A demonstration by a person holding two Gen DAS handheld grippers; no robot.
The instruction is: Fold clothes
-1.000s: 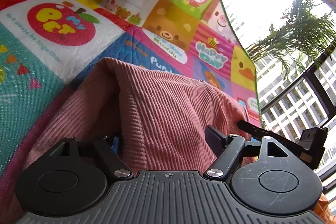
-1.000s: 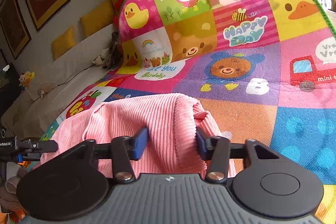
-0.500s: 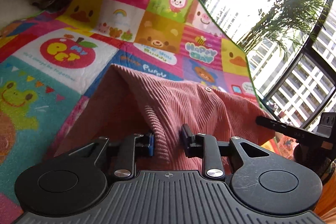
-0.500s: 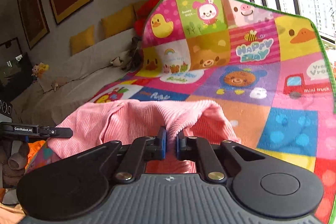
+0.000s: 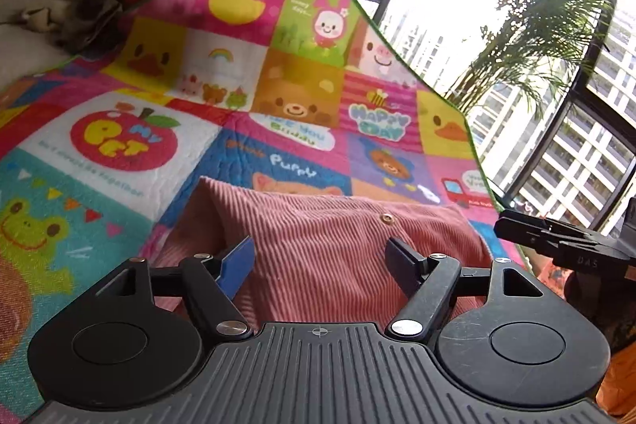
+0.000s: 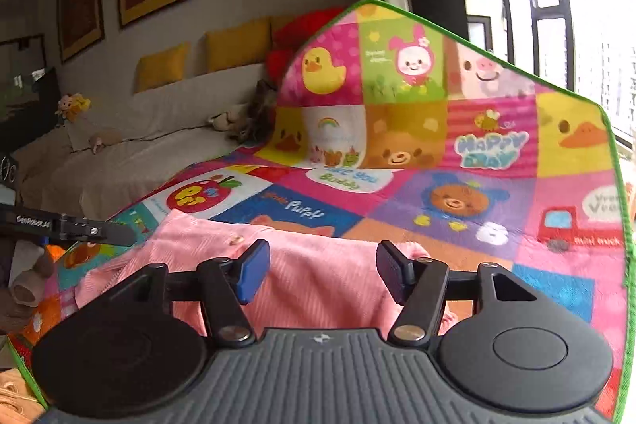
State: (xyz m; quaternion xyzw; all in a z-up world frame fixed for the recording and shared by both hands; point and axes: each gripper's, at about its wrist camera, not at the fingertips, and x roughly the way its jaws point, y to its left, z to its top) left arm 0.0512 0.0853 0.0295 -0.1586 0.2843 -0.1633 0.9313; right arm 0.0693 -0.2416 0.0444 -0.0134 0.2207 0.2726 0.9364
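Pink garment (image 5: 326, 245) lying folded on mat (image 5: 167, 161), brass snap (image 5: 386, 218) showing on top layer near far edge. Lying just in front of both grippers, ribbed fabric flat, far fold edge running straight across under the puppy square.

Left gripper (image 5: 320, 261) hovering over near part of garment, jaws opening wide, blue pad on the left finger and dark pad on the right both clear of cloth. Fabric showing in the gap between fingers but lying below, not pinched. Holding nothing.

Right gripper (image 6: 324, 271) likewise over garment (image 6: 318, 277), jaws opening, gap moderately wide, pads apart from cloth. Fabric visible between them, not gripped. Holding nothing.

Each gripper showing in the other's view: right one poking in at right edge of left view (image 5: 556, 245), left one at left edge of right view (image 6: 67, 227).

Mat draped up at far end against sofa (image 6: 131, 161). Yellow cushions (image 6: 234, 44) along sofa back. Window (image 5: 556, 106) and palm (image 5: 544, 38) to the right.
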